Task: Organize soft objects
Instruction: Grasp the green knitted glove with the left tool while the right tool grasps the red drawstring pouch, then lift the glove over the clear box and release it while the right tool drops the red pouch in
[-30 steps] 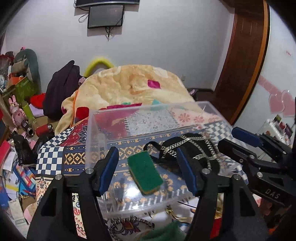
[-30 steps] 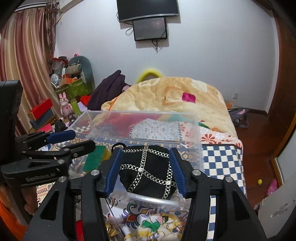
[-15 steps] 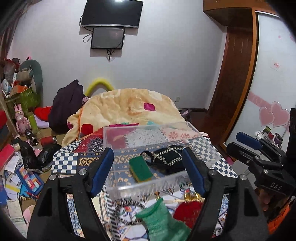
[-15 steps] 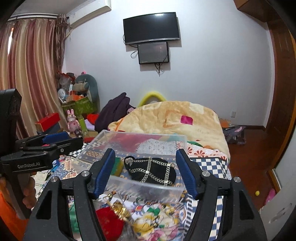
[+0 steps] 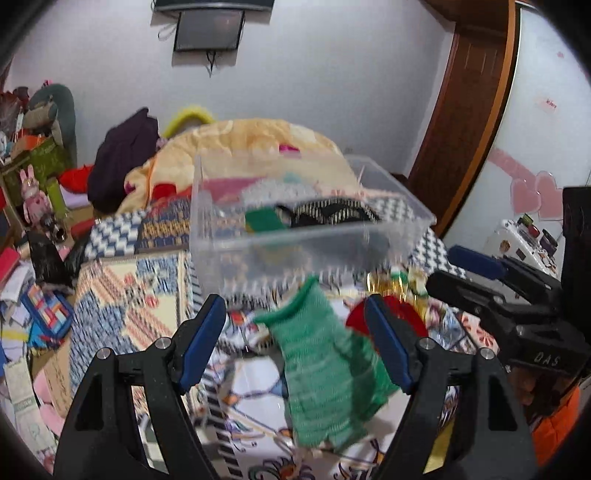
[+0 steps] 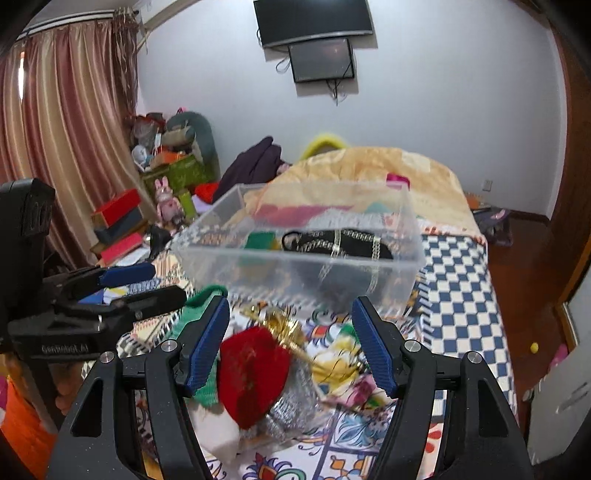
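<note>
Glove point(image 5: 325, 373): green, between wide left tool point(image 5: 295, 343) fingers.
Pompom point(image 6: 251, 373): red, between wide right tool point(image 6: 291, 343) fingers.
Bin point(image 5: 317, 240): ahead of both.

Both wrist views look forward and slightly down over the patterned bed, close behind a clear box point(image 5: 310, 236) point(image 6: 299, 254). The left view sits left, the right view right; both share the far wall screen point(image 5: 208, 25) point(image 6: 320, 60).

A green knit cloth point(image 5: 325, 373), a red plush piece point(image 6: 253, 373) — both on a multicoloured patterned, blue-and-white checked bedcover point(image 6: 461, 295).
</note>
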Available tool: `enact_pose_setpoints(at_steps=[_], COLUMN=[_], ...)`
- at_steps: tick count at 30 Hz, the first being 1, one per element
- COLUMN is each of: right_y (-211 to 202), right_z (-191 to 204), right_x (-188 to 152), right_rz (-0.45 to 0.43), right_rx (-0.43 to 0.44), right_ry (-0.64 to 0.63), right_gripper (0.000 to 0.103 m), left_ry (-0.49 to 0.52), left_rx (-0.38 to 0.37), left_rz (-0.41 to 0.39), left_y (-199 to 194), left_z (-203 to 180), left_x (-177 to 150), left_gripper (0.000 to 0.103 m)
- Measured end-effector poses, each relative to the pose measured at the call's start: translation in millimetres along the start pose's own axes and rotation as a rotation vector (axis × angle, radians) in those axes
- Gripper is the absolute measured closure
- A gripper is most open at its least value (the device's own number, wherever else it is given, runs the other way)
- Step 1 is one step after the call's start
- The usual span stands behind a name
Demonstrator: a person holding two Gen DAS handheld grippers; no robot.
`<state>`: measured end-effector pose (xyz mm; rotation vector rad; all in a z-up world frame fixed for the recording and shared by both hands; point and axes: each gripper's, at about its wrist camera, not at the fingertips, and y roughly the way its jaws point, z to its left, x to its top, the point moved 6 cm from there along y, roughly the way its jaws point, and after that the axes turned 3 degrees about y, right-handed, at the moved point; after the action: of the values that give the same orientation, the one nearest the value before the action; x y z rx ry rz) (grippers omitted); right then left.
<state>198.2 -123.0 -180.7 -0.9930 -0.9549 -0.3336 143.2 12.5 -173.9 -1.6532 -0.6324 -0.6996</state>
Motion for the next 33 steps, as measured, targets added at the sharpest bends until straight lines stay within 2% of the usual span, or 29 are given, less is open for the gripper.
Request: enact_pose_setpoints(at_steps=[8,10,12,15,17,19,22,27,33], right_y=[14.1,17.0,19.5,24.7,27.9,30.2,29.2,20.3,10.6], right_z=[3.6,3.1,2.7,4.8,7.6,10.2,13.0,19.8,21.4], right_x=[-14.6,-18.1,-20.5,-24.3,-28.3,-30.4,-31.1,-27.4,-17.1], right_rz=[0.052,0.067,0.078,0.105,0.122,0.128,0.121,0.088,0.045], right_rx=[0.035,0.042,0.055,0.081,0.093,0.091,0.084,0.080,0.072], right_ry=[0.015,0.025,0.036,0.044,0.042,0.031,0.015,-0.024,-0.038], right_gripper=[0.037,0.038,0.040,0.052,0.057,0.068,0.074,0.079,0.080], left_ry=[-0.038,-0.038,-0.040,-0.042,-0.039,-0.032,-0.028,-0.030,-0.040], left_rx=[-0.015,-0.025,-0.044,-0.069,-0.078,-0.073,-0.075,-0.075,-0.063], left_rz=[0.041,0.046,0.056,0.061,0.065,0.065,0.059,0.036,0.001], left_y=[16.3,18.6,20.5,21.8,22.7,22.6,21.1,14.9,0.6], left_z=[-3.9,-5.9,-6.4,-8.6,-10.7,-12.5,-15.1,-15.4,-7.9], left_x=[-21.4,-24.0,-26.4,-27.7,-28.8,-29.8,-30.2,-28.1,-20.0], left_gripper=[0.027,0.038,0.044,0.056,0.059,0.063,0.073,0.089,0.099])
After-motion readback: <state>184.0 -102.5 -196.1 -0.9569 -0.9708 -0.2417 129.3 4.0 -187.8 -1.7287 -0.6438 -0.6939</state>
